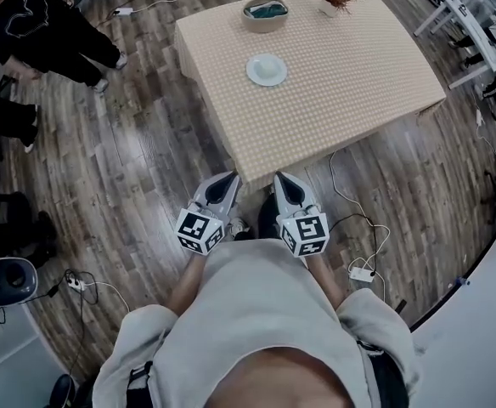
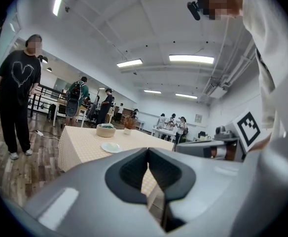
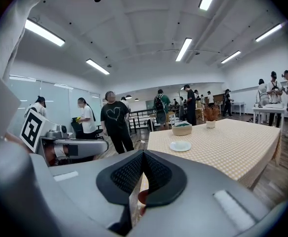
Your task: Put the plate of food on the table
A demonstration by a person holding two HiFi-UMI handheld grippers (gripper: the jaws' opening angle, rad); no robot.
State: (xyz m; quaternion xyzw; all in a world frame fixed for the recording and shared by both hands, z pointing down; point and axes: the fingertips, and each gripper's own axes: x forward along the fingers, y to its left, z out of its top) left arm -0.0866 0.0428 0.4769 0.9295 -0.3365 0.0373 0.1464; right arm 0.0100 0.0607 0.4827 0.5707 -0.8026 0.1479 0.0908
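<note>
My L tongs (image 1: 229,179) clenched, empty. My R tongs (image 1: 280,179) clenched, empty. Both near worktop (image 1: 358,75) edge, 6 o'clock side. Tgt plate (image 1: 267,69) on worktop, 12 o'clock from tongs, well apart.

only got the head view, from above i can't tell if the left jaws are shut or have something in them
Observer: The left gripper has its jaws shut together, with nothing between them.
Operator: and the right one
Observer: The right gripper is the same, jaws closed on nothing.
Operator: my view cuts off past the far end of the table, anyone there
Observer: Yes, several people stand beyond the far end of the table, well apart from it.
</note>
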